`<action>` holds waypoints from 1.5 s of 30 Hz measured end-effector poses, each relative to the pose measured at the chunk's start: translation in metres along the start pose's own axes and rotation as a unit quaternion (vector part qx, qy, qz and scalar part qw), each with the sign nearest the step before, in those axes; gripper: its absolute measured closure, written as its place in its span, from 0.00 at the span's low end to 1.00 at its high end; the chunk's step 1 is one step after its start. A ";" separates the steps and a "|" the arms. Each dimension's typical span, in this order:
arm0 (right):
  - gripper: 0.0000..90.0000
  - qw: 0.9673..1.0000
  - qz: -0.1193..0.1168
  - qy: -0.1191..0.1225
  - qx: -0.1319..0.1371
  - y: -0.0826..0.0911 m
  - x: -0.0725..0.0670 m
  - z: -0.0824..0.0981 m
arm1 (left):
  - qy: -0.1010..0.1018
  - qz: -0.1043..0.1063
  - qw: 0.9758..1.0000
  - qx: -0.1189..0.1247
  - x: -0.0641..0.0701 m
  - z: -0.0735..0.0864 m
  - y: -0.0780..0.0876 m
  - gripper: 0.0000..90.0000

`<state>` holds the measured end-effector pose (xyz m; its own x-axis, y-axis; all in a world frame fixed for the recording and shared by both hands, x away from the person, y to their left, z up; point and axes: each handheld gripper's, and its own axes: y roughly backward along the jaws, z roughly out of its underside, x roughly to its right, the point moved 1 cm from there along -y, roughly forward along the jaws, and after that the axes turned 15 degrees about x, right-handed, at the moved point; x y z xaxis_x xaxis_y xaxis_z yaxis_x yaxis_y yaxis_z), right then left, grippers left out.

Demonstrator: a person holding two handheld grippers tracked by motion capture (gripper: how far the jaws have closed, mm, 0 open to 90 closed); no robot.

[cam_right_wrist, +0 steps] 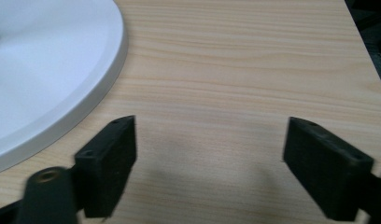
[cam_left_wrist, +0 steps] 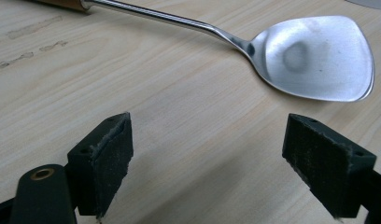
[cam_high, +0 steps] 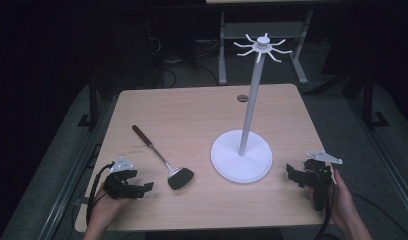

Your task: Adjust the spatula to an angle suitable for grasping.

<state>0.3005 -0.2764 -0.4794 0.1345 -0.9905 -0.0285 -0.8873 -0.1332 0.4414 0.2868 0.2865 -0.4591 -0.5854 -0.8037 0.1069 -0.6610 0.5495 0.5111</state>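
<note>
Light wood worktop (cam_high: pixel 192 115), dark room around it.

Left gripper (cam_high: pixel 142 189) sits low at the near-left part of the worktop, held in the person's left hand (cam_high: pixel 104 210). Jaws apart, nothing between them. In the left gripper view the gap frames bare wood, pads just above or on the surface, cannot tell which.

Spatula (cam_high: pixel 162 157) lies flat on the worktop, just beside the left gripper, on its right. Wooden handle points to the far left, metal shaft runs diagonally, blade at the near end. In the left gripper view the blade (cam_left_wrist: pixel 314 58) is shiny metal, face up, just ahead of the jaws and off to their right; not touching them.

White stand (cam_high: pixel 241 155) is right of centre: round flat base on the worktop, thin upright pole, ring of curved hooks (cam_high: pixel 262 47) at the top. Hooks carry nothing.

Right gripper (cam_high: pixel 293 174) is near the near-right corner, held in the right hand (cam_high: pixel 342 202), just beside the base of the stand. Jaws apart, holding nothing. Right gripper view shows the base rim (cam_right_wrist: pixel 111 60) ahead and to the left of the jaws, bare wood between them.

Spatula and stand are apart, not touching.
</note>
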 end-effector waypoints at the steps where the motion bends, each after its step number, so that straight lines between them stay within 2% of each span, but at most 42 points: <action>1: 0.15 1.000 0.000 0.000 0.002 0.000 0.000 0.000 | -0.004 0.000 1.000 -0.003 -0.001 0.000 0.000 0.18; 2: 0.18 1.000 -0.001 0.001 0.003 0.000 0.001 0.000 | -0.003 0.000 1.000 -0.003 0.000 0.000 0.000 0.18; 3: 0.14 1.000 0.000 -0.001 0.001 0.000 0.001 -0.001 | -0.005 0.000 1.000 -0.003 -0.001 0.000 0.000 0.18; 9: 0.15 1.000 0.003 -0.005 0.001 0.001 0.002 -0.002 | -0.002 0.004 1.000 0.004 0.000 -0.003 -0.001 0.18; 12: 0.15 1.000 0.004 -0.011 0.003 0.001 0.002 -0.002 | -0.001 -0.001 1.000 0.006 -0.001 -0.007 -0.002 0.18; 13: 0.15 1.000 0.004 -0.010 0.003 0.001 0.002 -0.002 | -0.009 -0.005 1.000 0.005 -0.002 -0.011 -0.003 0.18; 21: 0.15 1.000 0.003 -0.011 0.004 0.001 0.002 -0.003 | -0.010 -0.005 1.000 0.010 -0.006 -0.023 -0.006 0.18; 24: 0.15 1.000 -0.001 -0.010 0.004 0.002 0.001 -0.003 | -0.006 -0.018 1.000 0.015 -0.010 -0.031 -0.007 0.18; 32: 0.15 1.000 -0.002 -0.014 0.003 0.002 0.002 -0.003 | 0.007 -0.033 0.999 0.025 -0.021 -0.044 -0.008 0.19; 33: 0.15 1.000 -0.002 -0.014 0.003 0.002 0.002 -0.003 | 0.003 -0.035 0.999 0.025 -0.023 -0.045 -0.008 0.19; 40: 0.15 1.000 0.001 -0.015 0.001 0.001 0.002 -0.004 | 0.011 -0.047 0.998 0.040 -0.032 -0.057 -0.010 0.28; 45: 0.15 1.000 0.001 -0.015 0.003 0.002 0.003 -0.004 | 0.008 -0.059 0.997 0.045 -0.041 -0.066 -0.014 0.41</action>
<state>0.3010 -0.2789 -0.4755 0.1203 -0.9912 -0.0551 -0.8898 -0.1322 0.4367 0.3514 0.2966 -0.4142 -0.4945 -0.8667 0.0652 -0.7639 0.4692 0.4431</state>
